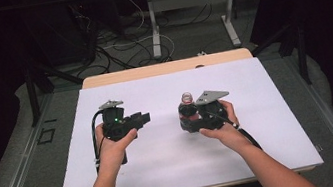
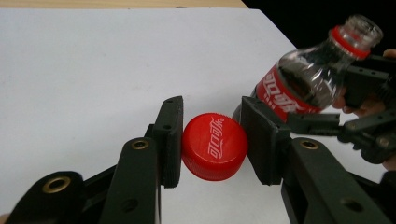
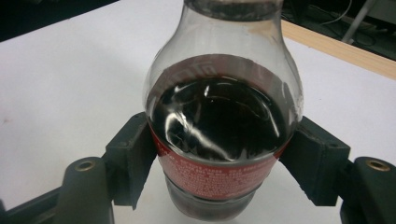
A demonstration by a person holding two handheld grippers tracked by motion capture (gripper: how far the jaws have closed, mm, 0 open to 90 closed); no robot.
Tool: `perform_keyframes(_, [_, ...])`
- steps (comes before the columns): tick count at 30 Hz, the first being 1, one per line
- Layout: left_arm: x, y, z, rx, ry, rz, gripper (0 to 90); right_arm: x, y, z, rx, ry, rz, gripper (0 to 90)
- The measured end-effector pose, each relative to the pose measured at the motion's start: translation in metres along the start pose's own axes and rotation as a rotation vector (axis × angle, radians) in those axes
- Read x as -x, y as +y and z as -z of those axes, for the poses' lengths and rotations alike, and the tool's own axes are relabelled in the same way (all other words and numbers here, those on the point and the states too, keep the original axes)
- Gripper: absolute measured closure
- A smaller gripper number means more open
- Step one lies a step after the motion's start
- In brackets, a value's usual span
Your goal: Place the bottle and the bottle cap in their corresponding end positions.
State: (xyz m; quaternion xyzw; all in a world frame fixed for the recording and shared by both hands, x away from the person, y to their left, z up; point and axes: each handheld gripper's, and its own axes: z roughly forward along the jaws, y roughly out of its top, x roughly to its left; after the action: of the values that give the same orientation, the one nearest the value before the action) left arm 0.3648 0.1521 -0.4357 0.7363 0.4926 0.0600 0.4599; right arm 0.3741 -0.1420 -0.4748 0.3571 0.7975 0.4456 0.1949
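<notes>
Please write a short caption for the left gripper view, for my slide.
Left gripper jaws hold a red cap; beyond, the right gripper holds the open cola bottle.

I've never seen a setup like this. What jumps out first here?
A bright red bottle cap pinched between the jaws of the left gripper, above the white table. To its right, the right gripper clamps an open cola bottle partly filled with dark drink, its neck bare.

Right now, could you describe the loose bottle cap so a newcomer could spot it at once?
On the white table, look at the left gripper, left of the open cola bottle held in the right gripper. Pinched between its black jaws is the cap: small, round, red, with white lettering.
</notes>
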Motion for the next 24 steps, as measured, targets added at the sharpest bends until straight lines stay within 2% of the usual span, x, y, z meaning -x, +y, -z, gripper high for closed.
perform_keyframes(5, [-0.011,-0.006,0.002,0.013,0.02,0.014,61.1,0.008,0.01,-0.006,0.003,-0.045,-0.01,29.8])
perform_keyframes(6, [-0.013,-0.006,0.003,0.002,0.018,0.019,61.1,0.01,0.011,-0.008,0.001,-0.047,-0.014,29.7])
perform_keyframes(11, [-0.022,-0.012,0.003,0.022,0.033,0.02,61.1,0.018,0.018,-0.018,-0.009,-0.076,-0.021,29.8])
perform_keyframes(14, [-0.026,-0.015,0.004,0.006,0.039,0.022,61.1,0.021,0.022,-0.025,-0.013,-0.092,-0.016,29.8])
perform_keyframes(16, [-0.028,-0.016,0.003,0.021,0.037,0.032,61.1,0.023,0.024,-0.029,-0.014,-0.102,-0.015,29.8])
perform_keyframes(21, [-0.031,-0.018,0.003,0.014,0.051,0.027,61.1,0.029,0.027,-0.04,-0.012,-0.117,-0.025,29.8])
perform_keyframes(23, [-0.032,-0.019,0.002,0.031,0.059,0.034,61.1,0.031,0.028,-0.045,-0.007,-0.126,-0.045,29.8])
perform_keyframes(24, [-0.033,-0.019,0.002,0.025,0.054,0.037,61.1,0.033,0.029,-0.048,-0.004,-0.127,-0.048,29.8])
